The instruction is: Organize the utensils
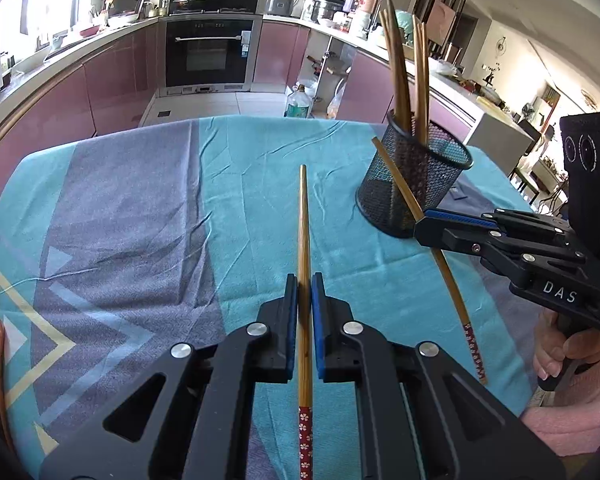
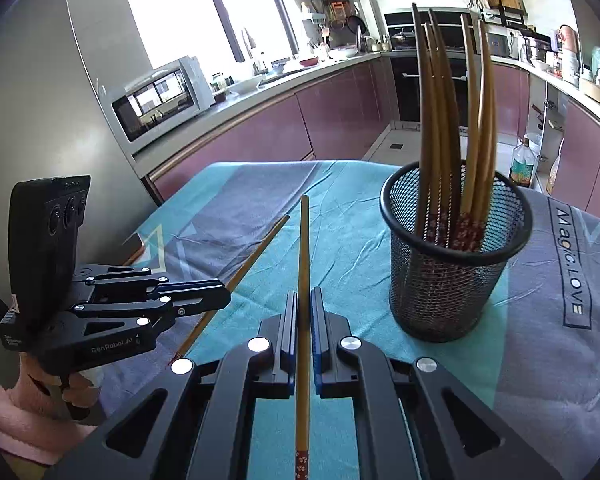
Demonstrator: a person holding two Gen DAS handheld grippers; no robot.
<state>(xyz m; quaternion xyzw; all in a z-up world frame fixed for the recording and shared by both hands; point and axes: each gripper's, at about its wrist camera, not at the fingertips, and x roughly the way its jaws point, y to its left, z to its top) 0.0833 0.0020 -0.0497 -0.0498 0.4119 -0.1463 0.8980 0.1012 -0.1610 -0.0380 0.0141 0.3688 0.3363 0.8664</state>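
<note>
A table covered with a teal and grey-purple patterned cloth (image 1: 148,200) fills the foreground, with a kitchen behind it.

The left gripper (image 1: 304,280) has its jaws clenched on one wooden chopstick (image 1: 303,216), which runs straight out between the blue pads, its tip pointing toward the far edge of the table and its red flowered end toward the camera. That chopstick is lifted off the cloth.

The right gripper (image 2: 304,296) is likewise clamped on a second chopstick (image 2: 303,248), gripped along its shaft and held the same way, tip forward. In the left camera's view this chopstick slants in front of the basket.

A black wire mesh basket (image 2: 452,280) stands upright on the cloth near the table's far right corner, just beside the right gripper. Several chopsticks (image 2: 440,120) stand in it, flowered ends down, tips fanning upward.

A person's hand (image 1: 572,352) in a pink sleeve (image 1: 580,416) holds the right gripper's handle.
</note>
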